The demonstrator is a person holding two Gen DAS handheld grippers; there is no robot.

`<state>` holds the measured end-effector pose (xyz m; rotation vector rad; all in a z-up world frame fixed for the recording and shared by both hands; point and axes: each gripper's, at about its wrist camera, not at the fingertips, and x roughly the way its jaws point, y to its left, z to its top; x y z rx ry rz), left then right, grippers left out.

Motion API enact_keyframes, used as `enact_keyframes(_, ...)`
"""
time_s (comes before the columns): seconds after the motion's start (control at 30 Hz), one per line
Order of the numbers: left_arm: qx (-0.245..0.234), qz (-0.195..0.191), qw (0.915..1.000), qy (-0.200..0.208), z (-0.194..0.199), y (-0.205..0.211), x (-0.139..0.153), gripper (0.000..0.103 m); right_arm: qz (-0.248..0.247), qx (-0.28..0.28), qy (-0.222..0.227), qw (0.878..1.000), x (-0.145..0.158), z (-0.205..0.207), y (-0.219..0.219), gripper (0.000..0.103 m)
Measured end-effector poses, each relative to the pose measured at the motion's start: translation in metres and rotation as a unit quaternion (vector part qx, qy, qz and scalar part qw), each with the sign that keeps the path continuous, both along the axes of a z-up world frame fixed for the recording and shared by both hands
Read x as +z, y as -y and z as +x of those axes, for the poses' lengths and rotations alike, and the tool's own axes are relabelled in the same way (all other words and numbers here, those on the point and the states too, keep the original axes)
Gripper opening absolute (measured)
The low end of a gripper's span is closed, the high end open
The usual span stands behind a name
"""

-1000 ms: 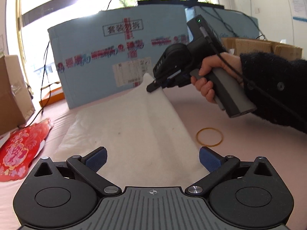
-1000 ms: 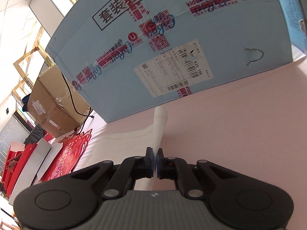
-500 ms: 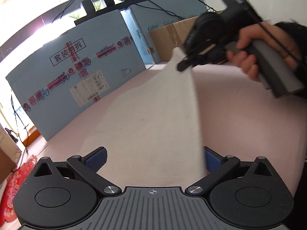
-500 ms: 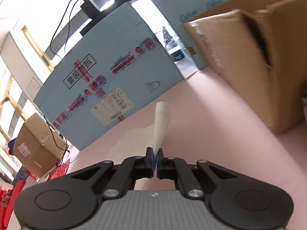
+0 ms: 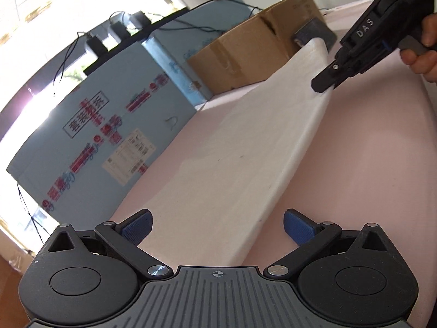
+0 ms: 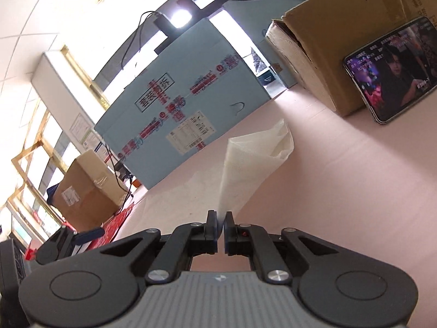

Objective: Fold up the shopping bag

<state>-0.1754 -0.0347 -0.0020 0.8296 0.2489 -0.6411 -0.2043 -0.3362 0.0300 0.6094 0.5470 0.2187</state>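
Note:
The white fabric shopping bag (image 5: 218, 169) lies as a long strip on the pink table (image 5: 368, 164), running from my left gripper up to the right. My left gripper (image 5: 217, 225) is open, its blue pads either side of the bag's near end. My right gripper (image 5: 323, 84) is shut on the bag's far end and holds it raised. In the right wrist view the right gripper (image 6: 221, 225) pinches the bag (image 6: 245, 161), whose end stands up past the fingertips.
A large light-blue box (image 5: 103, 125) stands along the table's far side, with a brown cardboard box (image 5: 245, 46) beside it. A phone (image 6: 393, 65) with a lit screen leans against the brown box. Another brown box (image 6: 84, 188) and red printed items (image 6: 120, 218) lie at the left.
My right gripper has carried the bag's end up and to the right, stretching the bag into a long strip. Both views have swung right, so the brown box and phone now show.

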Motion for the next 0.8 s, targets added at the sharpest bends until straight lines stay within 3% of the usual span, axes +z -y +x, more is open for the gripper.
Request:
enact_keyframes(0.07, 0.004, -0.011, 0.9999, 0.0, -0.001, -0.002, -0.001, 0.103, -0.029, -0.005, 0.002, 1.0, 0.002, -0.004, 0.007, 0.033)
enact_keyframes(0.1, 0.008, -0.018, 0.9998, -0.003, -0.001, -0.004, -0.001, 0.103, -0.047, -0.007, 0.001, 0.999, 0.003, -0.007, 0.01, 0.048)
enact_keyframes(0.2, 0.019, -0.043, 0.9988, -0.012, 0.0, -0.009, -0.003, 0.103, -0.101, 0.006, 0.009, 0.995, 0.008, -0.017, 0.021, 0.063)
enact_keyframes(0.3, 0.025, -0.042, 0.9988, -0.007, 0.0, -0.008, -0.002, 0.103, -0.144, 0.013, 0.017, 0.989, 0.014, -0.024, 0.026, 0.079)
enact_keyframes(0.43, 0.028, -0.034, 0.999, 0.01, -0.004, -0.006, -0.004, 0.103, -0.216, 0.009, 0.03, 0.976, 0.02, -0.032, 0.03, 0.089)
enact_keyframes(0.6, 0.029, -0.033, 0.9988, 0.021, -0.007, -0.006, -0.006, 0.103, -0.275, 0.021, 0.031, 0.961, 0.021, -0.03, 0.031, 0.09)
enact_keyframes(0.8, 0.101, -0.021, 0.9945, 0.017, 0.006, -0.01, -0.001, 0.098, -0.344, 0.053, 0.042, 0.937, 0.021, -0.025, 0.022, 0.09)
